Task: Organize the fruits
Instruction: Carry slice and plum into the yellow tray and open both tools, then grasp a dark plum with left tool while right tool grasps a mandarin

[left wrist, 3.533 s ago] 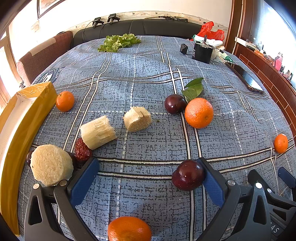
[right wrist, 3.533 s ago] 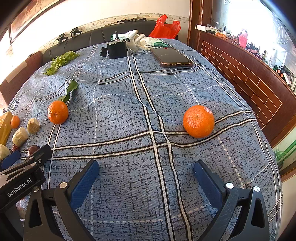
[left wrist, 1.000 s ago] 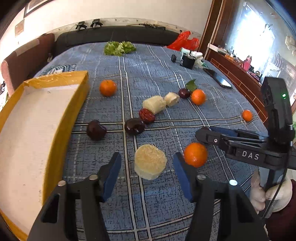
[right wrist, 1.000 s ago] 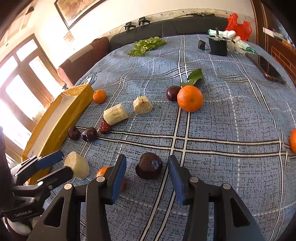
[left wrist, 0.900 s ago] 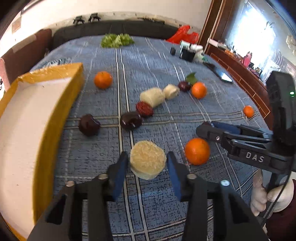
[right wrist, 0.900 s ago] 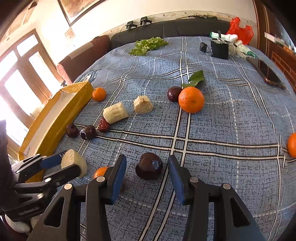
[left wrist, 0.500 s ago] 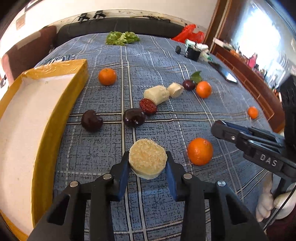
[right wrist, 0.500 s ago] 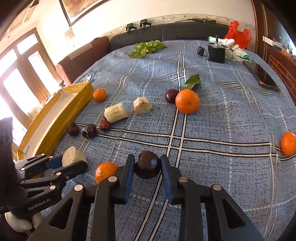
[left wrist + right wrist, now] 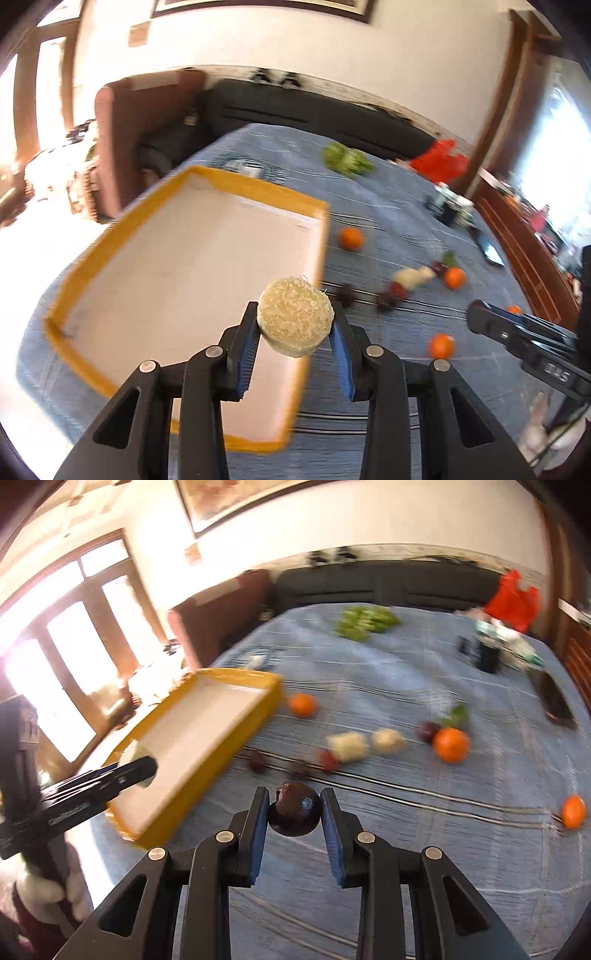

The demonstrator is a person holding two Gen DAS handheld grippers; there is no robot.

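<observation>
Both fruits have been lifted off the blue tablecloth [image 9: 406, 849]: the sugarcane slice [image 9: 295, 320] is clamped by the left gripper [image 9: 295, 332] over the yellow tray [image 9: 110, 384], the dark plum [image 9: 294, 813] by the right gripper [image 9: 294, 821].

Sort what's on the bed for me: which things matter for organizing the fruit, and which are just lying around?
Job: sugarcane piece in left gripper; dark plum in right gripper; yellow tray; oranges; cane chunks.

Lying about: leafy greens; red bag; phone.
</observation>
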